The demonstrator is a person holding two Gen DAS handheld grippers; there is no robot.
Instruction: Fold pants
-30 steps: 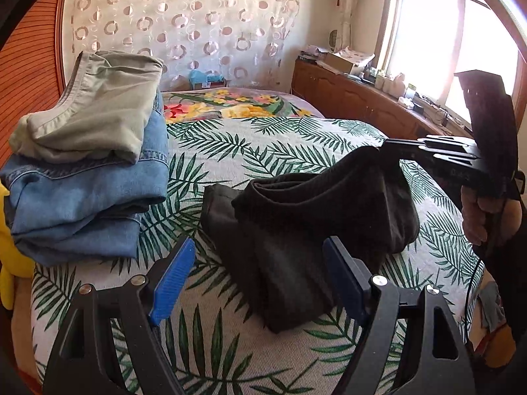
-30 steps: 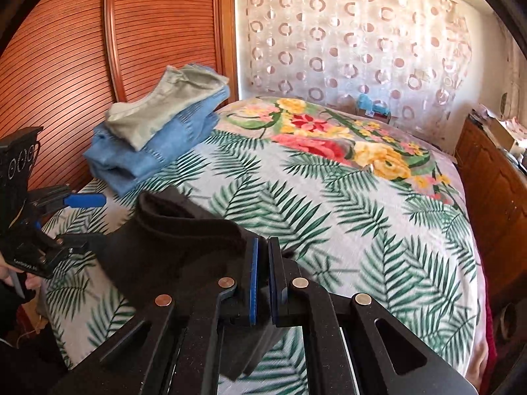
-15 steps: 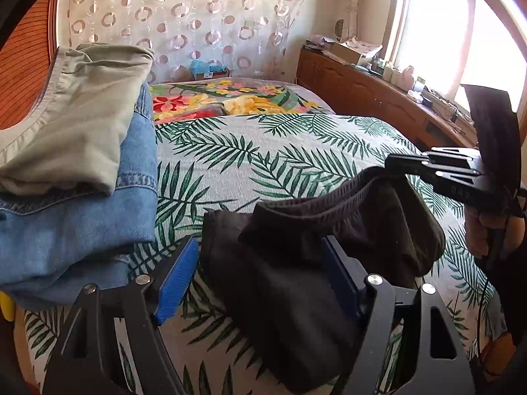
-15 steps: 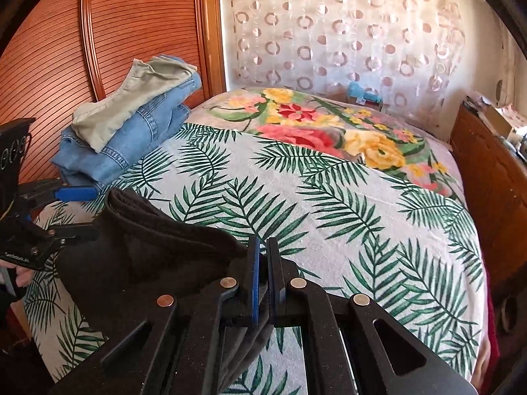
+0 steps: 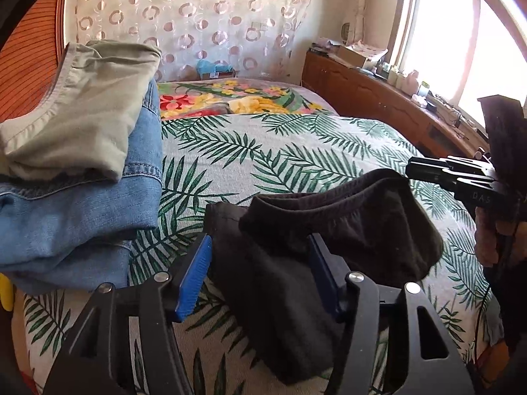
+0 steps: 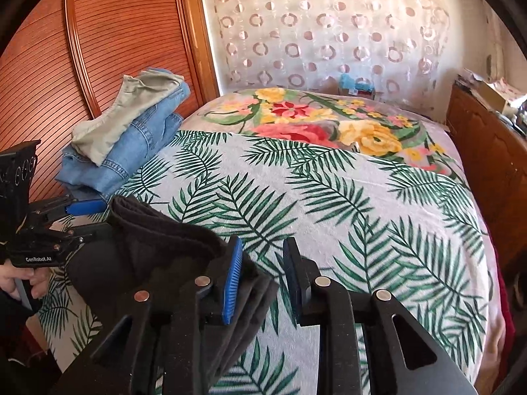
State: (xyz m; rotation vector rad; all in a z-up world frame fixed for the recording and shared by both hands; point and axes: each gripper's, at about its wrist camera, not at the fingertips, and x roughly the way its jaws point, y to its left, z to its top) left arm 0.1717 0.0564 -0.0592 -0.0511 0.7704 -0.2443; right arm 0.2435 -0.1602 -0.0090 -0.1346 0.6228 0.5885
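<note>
The black pants point(image 5: 296, 250) lie folded in a bundle on the palm-leaf bedspread point(image 5: 263, 151). My left gripper point(image 5: 260, 276) is open, its blue pads on either side of the bundle's near end. In the right wrist view the pants point(image 6: 138, 250) lie to the left of my right gripper point(image 6: 263, 283), which is open; its left pad point(image 6: 232, 286) rests against the cloth and nothing sits between the pads. The right gripper also shows in the left wrist view point(image 5: 454, 177) at the bundle's far edge.
A stack of folded jeans point(image 5: 79, 204) with khaki pants point(image 5: 72, 112) on top sits on the bed's left side by the slatted wooden headboard point(image 6: 66, 65). A wooden cabinet point(image 5: 378, 98) runs along the right under the window. A floral blanket point(image 6: 313, 121) covers the far bed.
My right gripper was shut on the black pants and has opened, letting them go. Both grippers moved toward the stack of jeans with the bundle.
</note>
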